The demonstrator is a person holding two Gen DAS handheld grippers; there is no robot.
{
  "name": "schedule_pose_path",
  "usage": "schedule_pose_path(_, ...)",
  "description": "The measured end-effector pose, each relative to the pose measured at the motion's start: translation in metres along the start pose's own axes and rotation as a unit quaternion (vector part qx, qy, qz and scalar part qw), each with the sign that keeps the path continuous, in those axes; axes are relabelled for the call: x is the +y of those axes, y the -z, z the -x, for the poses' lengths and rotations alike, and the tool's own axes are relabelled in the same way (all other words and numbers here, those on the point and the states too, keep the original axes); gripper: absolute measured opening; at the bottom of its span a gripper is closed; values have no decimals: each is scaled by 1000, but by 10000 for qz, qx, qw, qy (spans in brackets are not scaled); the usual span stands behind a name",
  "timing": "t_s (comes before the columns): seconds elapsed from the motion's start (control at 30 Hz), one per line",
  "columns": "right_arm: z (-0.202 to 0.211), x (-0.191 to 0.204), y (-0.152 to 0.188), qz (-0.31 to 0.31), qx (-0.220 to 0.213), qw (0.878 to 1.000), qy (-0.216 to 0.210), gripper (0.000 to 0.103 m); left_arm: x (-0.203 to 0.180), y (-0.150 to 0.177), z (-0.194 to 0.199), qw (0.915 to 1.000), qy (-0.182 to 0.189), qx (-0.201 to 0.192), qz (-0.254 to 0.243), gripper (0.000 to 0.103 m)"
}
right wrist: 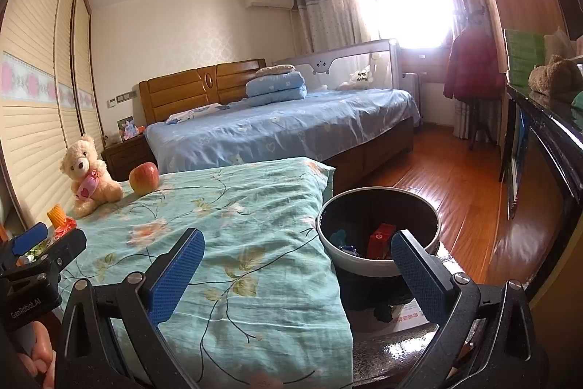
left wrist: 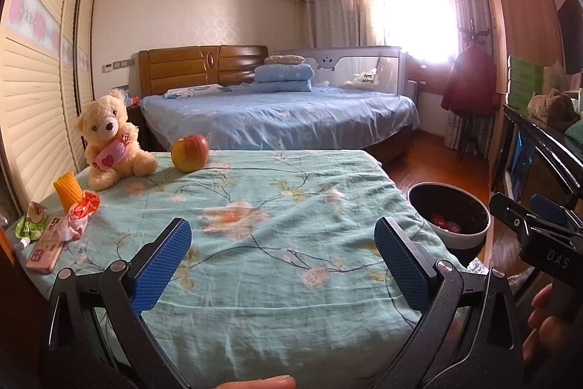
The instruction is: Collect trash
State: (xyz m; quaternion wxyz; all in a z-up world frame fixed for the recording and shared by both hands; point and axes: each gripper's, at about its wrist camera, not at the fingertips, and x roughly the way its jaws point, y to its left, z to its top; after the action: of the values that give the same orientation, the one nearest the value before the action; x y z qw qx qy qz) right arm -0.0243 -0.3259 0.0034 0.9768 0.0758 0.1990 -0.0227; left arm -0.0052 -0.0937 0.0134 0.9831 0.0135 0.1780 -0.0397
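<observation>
A round bin [right wrist: 379,257] with a white rim and black liner stands on the floor right of the teal floral cloth [left wrist: 277,206]; it holds a red piece [right wrist: 380,239] and blue scraps. It also shows in the left wrist view [left wrist: 450,217]. Crumpled red-and-pink wrappers [left wrist: 82,214] and a green-white wrapper [left wrist: 31,221] lie at the cloth's left edge. My left gripper [left wrist: 282,265] is open and empty over the cloth's near part. My right gripper [right wrist: 297,268] is open and empty, its right finger in front of the bin.
On the cloth: a teddy bear [left wrist: 109,141], an apple [left wrist: 189,152], an orange-yellow cup [left wrist: 67,192], a pink phone [left wrist: 45,248]. A blue bed [left wrist: 277,115] lies behind. A dark cabinet [right wrist: 546,148] lines the right; wooden floor [right wrist: 437,177] between.
</observation>
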Motion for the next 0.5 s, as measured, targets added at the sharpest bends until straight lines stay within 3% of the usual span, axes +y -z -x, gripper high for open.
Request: schedule_pose_path(0.5,1,3,0,30,14,10000,-44,103,1,3,1,10000,-22,37,34,103)
